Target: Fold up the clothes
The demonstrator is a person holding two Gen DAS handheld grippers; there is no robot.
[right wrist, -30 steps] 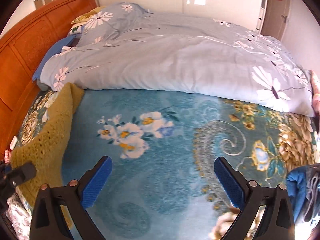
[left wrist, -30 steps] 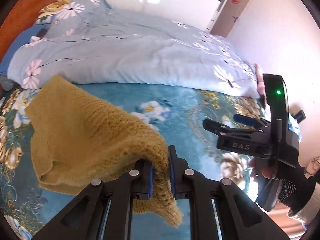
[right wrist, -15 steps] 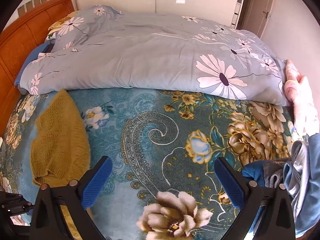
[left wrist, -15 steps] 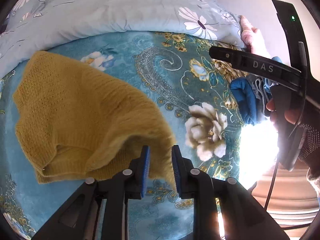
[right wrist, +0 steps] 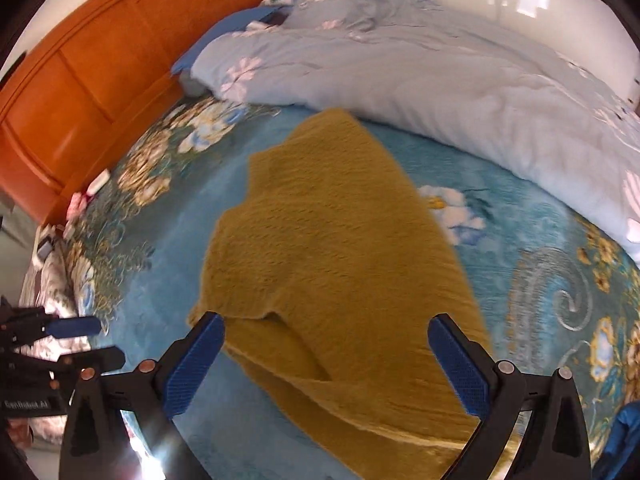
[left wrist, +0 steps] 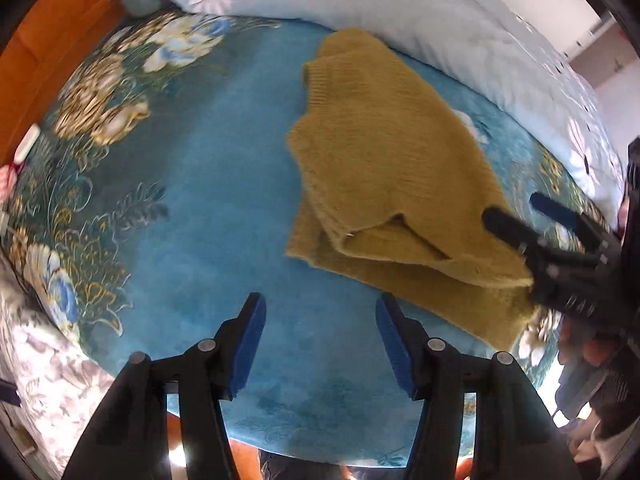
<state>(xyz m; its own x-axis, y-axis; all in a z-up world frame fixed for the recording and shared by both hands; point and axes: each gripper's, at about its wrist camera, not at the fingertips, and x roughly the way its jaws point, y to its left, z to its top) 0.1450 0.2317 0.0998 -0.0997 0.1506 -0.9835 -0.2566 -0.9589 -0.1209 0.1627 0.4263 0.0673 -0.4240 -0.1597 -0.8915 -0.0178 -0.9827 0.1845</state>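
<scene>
A mustard-yellow knitted sweater (left wrist: pixel 392 160) lies folded over on the blue floral bedspread (left wrist: pixel 208 184); it also shows in the right wrist view (right wrist: pixel 332 248). My left gripper (left wrist: pixel 320 340) is open and empty, over bare bedspread to the near left of the sweater. My right gripper (right wrist: pixel 326 360) is open and empty, hovering above the sweater's near edge; it also shows at the right of the left wrist view (left wrist: pixel 532 216).
A pale blue flowered duvet (right wrist: pixel 440 64) is heaped along the far side. An orange wooden headboard (right wrist: pixel 80 92) stands at the left. Small items (right wrist: pixel 84 196) lie by the headboard. A blue garment (right wrist: pixel 624 432) sits at the far right edge.
My left gripper let go of the sweater and opened; the sweater now lies on the bed. Both grippers swung left toward the headboard, the right one over the sweater.
</scene>
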